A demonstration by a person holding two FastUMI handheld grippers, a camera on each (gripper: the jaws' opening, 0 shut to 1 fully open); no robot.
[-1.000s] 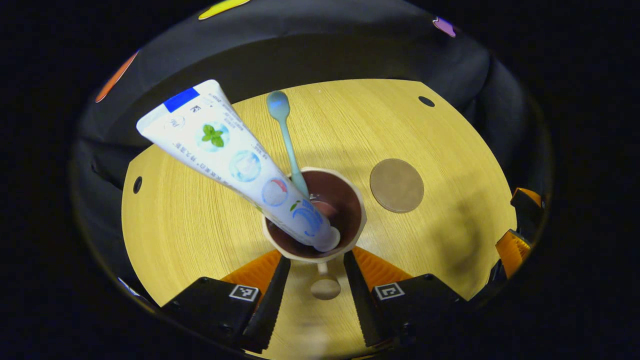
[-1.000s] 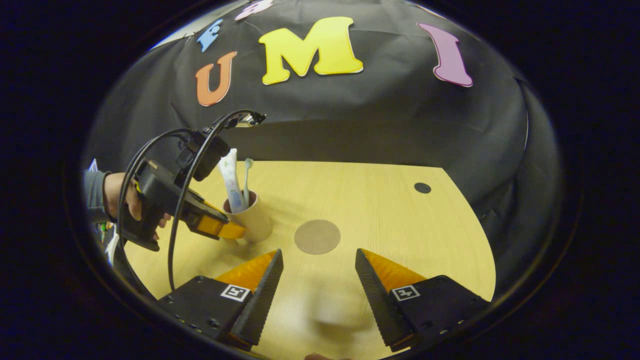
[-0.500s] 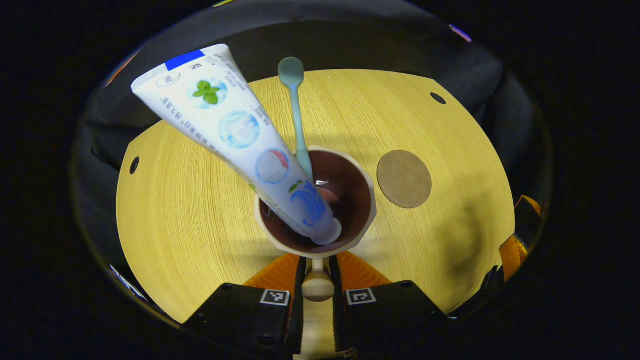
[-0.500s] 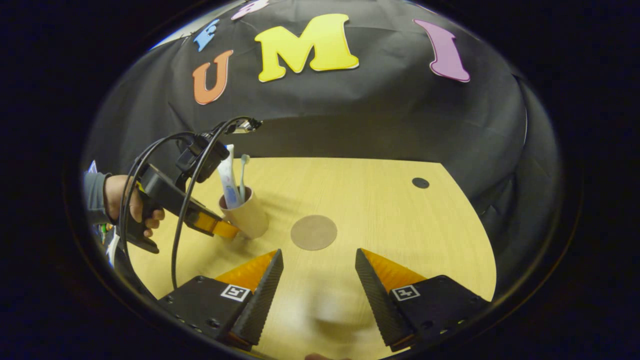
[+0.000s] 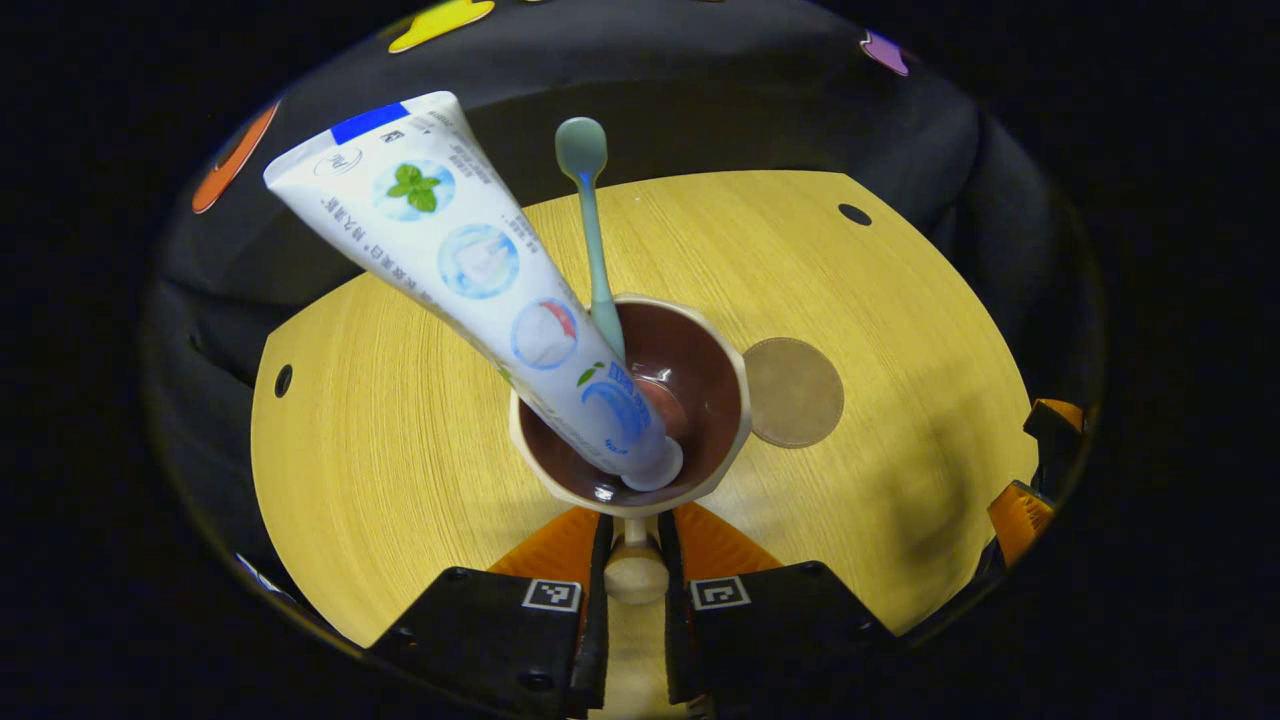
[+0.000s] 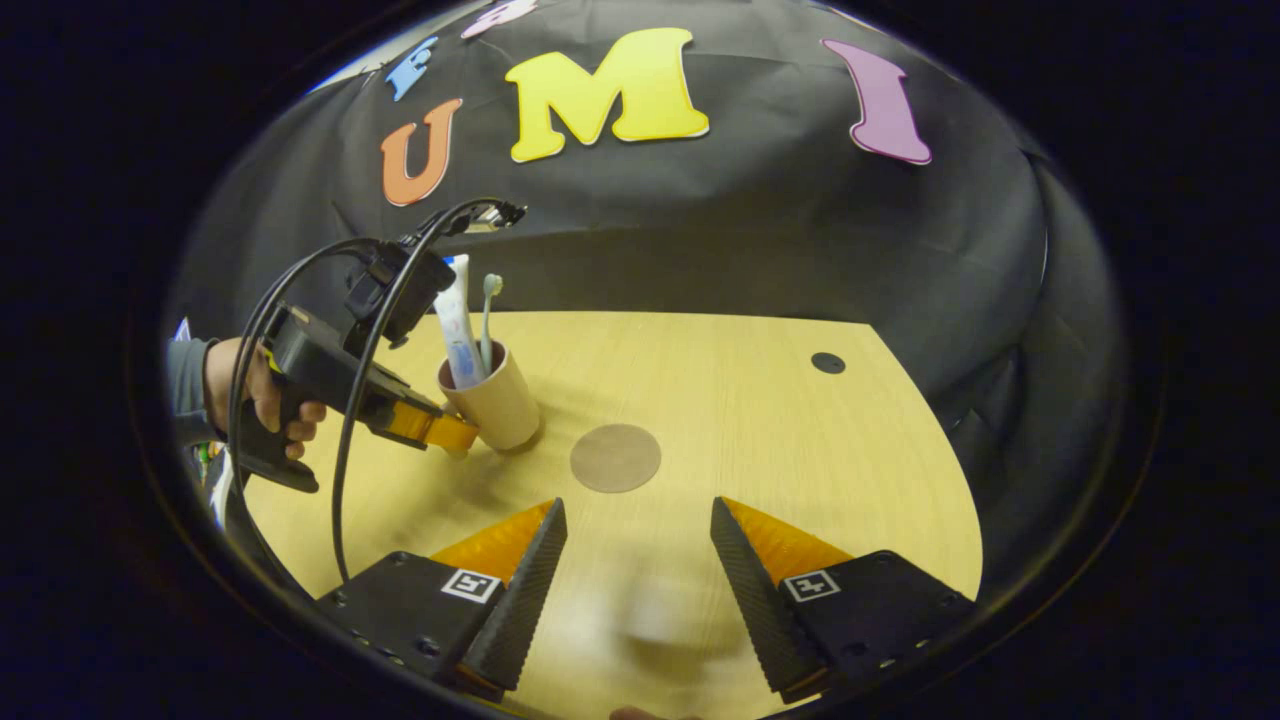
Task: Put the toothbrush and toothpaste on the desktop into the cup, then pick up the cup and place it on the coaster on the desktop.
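Lifted since a moment ago, the cream ceramic cup (image 5: 630, 405) with a dark brown inside is now hanging tilted over the pale wooden worktop (image 5: 380, 440), nearer the round brown coaster (image 5: 794, 391). Its small handle (image 5: 636, 572) is being pinched between both fingers of the left tool (image 5: 634, 590). A white toothpaste tube (image 5: 470, 265) and a pale green toothbrush (image 5: 590, 230) are leaning inside the cup. The right tool (image 6: 638, 560) is hovering with fingers spread above the worktop, near the coaster. A hand (image 6: 262, 395) is gripping the left tool.
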